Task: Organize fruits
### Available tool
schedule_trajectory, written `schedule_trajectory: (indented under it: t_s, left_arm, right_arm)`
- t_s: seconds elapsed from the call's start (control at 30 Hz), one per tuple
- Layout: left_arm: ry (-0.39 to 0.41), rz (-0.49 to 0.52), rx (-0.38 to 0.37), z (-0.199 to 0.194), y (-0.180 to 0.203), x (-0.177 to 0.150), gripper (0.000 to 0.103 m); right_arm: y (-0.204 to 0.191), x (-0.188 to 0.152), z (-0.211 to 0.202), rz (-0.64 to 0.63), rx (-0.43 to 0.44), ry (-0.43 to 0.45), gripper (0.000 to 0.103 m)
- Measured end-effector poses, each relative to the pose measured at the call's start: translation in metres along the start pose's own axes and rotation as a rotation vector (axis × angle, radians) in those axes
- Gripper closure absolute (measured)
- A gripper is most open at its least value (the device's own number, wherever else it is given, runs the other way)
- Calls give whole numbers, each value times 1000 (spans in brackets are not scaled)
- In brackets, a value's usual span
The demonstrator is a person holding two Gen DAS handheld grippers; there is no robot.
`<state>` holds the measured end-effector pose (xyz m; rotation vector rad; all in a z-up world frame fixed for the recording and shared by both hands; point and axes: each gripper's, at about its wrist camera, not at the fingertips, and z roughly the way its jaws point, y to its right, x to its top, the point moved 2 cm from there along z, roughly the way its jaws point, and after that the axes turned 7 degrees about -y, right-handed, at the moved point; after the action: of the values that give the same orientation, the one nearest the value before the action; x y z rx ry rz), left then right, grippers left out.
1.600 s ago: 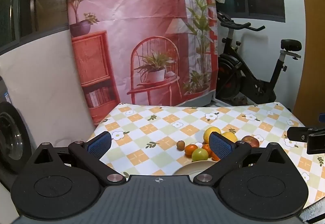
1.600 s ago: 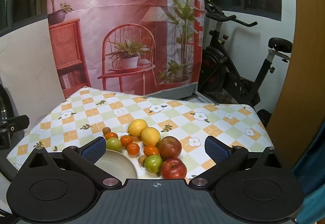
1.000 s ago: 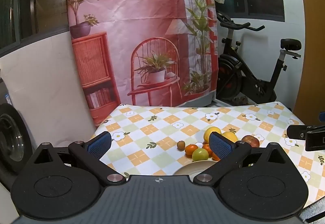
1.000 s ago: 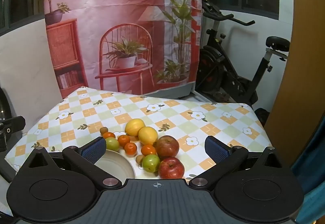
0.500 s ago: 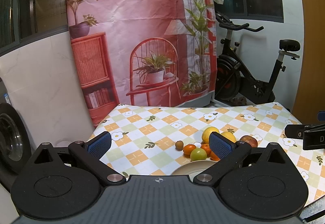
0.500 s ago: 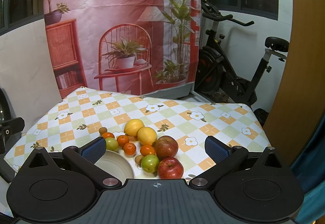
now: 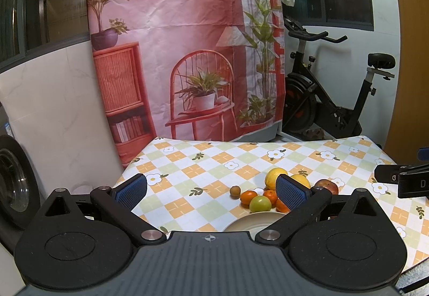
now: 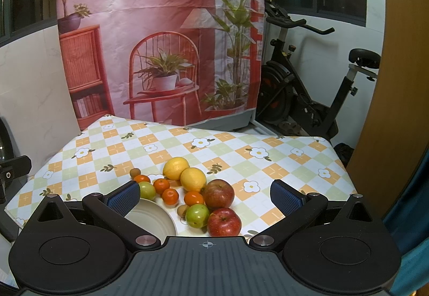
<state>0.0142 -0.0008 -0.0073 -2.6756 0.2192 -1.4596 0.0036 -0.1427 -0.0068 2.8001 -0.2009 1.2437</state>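
My left gripper (image 7: 211,190) has its fingers wide apart, nothing between them, held above the near left part of the table (image 7: 203,161). My right gripper (image 8: 205,196) is also spread wide and holds nothing; it hovers above the near edge, over the fruit pile.

Fruit sits in a loose cluster on the checked cloth, mid-near table. Two lemons (image 8: 175,167) at the far side of the pile, touching each other. Four mandarins (image 8: 161,185) sit between lemons and bowl, close together. Two red apples (image 8: 217,193): one just beside the nearer lemon, the other (image 8: 224,222) nearest to me, at the pile's near edge. One green apple (image 8: 197,215) touches the near red apple on its left; another green one (image 8: 147,190) sits by the bowl's far rim, partly behind my right gripper's left finger. A small brown fruit (image 8: 135,172) lies at the far left of the pile; another (image 8: 182,210) is wedged beside the near green apple.

The cream bowl (image 8: 161,218) stands just left of the pile; what I can see of its inside holds no fruit. All fruit is on the cloth, outside it.

Left view: my right gripper shows at the right edge; the bowl rim (image 7: 241,223) peeks out near my right finger.

Behind the table: printed backdrop (image 8: 161,27), exercise bike (image 8: 308,97).
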Motion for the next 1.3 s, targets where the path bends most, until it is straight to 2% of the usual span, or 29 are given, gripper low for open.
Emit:
schedule_trajectory:
  t_s: [1.3]
  left_arm:
    - [-4, -3, -8, 2, 8, -4, 0]
  right_arm:
    - [0, 0, 0, 1, -2, -1, 0]
